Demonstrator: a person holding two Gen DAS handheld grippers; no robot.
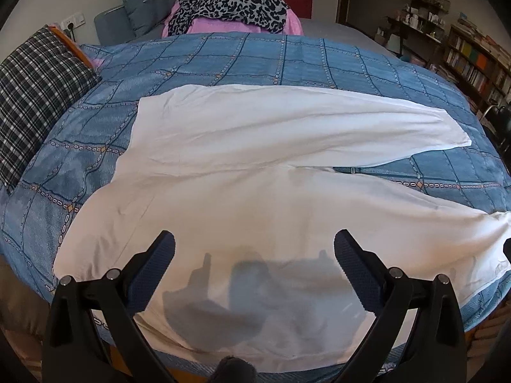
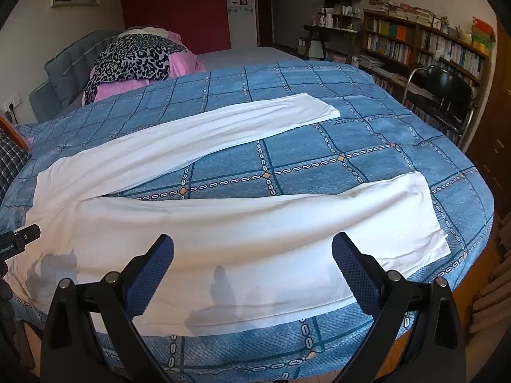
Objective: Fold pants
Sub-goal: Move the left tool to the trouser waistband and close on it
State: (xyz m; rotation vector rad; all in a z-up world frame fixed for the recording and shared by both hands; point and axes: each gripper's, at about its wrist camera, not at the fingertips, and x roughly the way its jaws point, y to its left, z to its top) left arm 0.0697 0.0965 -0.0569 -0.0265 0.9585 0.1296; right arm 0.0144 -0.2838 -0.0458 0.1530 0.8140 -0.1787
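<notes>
White pants (image 1: 242,172) lie flat on the blue checked bedspread (image 1: 223,57) of the bed, legs spread apart in a V toward the right. Left claw (image 1: 254,249) hovers over the waist end, jaws wide, holding nothing. Right claw (image 2: 253,250) hovers over the near leg, jaws wide, empty. Leopard-print cloth (image 2: 134,57) heaped at the bed's far end.
</notes>
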